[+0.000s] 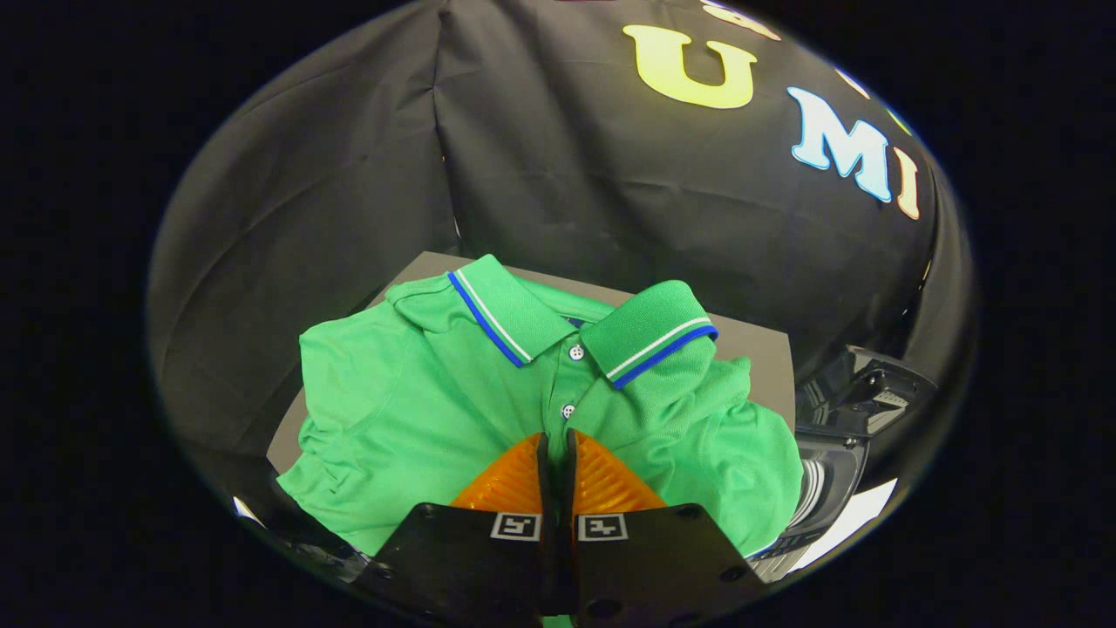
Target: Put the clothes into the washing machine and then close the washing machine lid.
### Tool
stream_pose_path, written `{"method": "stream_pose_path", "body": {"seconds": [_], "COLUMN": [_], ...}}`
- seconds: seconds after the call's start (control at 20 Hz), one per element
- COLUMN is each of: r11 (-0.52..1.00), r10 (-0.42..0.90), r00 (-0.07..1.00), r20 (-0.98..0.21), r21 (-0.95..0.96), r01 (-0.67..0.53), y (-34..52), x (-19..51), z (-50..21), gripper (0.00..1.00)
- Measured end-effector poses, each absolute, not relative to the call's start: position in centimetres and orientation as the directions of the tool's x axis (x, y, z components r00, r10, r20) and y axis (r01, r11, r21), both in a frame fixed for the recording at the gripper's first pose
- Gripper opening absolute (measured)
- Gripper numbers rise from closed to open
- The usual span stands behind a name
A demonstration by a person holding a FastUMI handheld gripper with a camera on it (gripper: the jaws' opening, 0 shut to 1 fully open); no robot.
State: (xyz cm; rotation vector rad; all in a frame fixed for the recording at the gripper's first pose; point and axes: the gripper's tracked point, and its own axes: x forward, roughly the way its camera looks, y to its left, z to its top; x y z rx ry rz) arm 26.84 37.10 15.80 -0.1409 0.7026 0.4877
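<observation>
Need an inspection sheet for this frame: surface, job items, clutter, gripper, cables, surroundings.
Surface: grey board, mostly covered by the shirt.
Job's things: green polo shirt lies on the board, collar with blue and white trim at the far side, two buttons visible. A dark and white appliance part sits beside the shirt; cannot tell if it is the washing machine or its lid.
Clutter: nothing seen.
Grippers: hand-held gripper has fingers close together, tips at the shirt's button strip; cannot tell if cloth is pinched between them.
Cables: nothing seen.
Surroundings: black cloth wall beyond the board.
</observation>
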Motion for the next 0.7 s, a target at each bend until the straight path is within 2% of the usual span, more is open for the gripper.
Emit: {"method": "stream_pose_path", "body": {"seconds": [0.3,0.7], "r11": [0.865,0.836], "r10": [0.447,0.548], "r00": [0.689,0.756], "r20": [-0.57,-0.358], "r21": [0.08,0.195], "r01": [-0.495,-0.513], "y": [37.0,34.5], "x": [26.1,25.0], "z": [17.9,28.9], "gripper": [0.02,0.01]}}
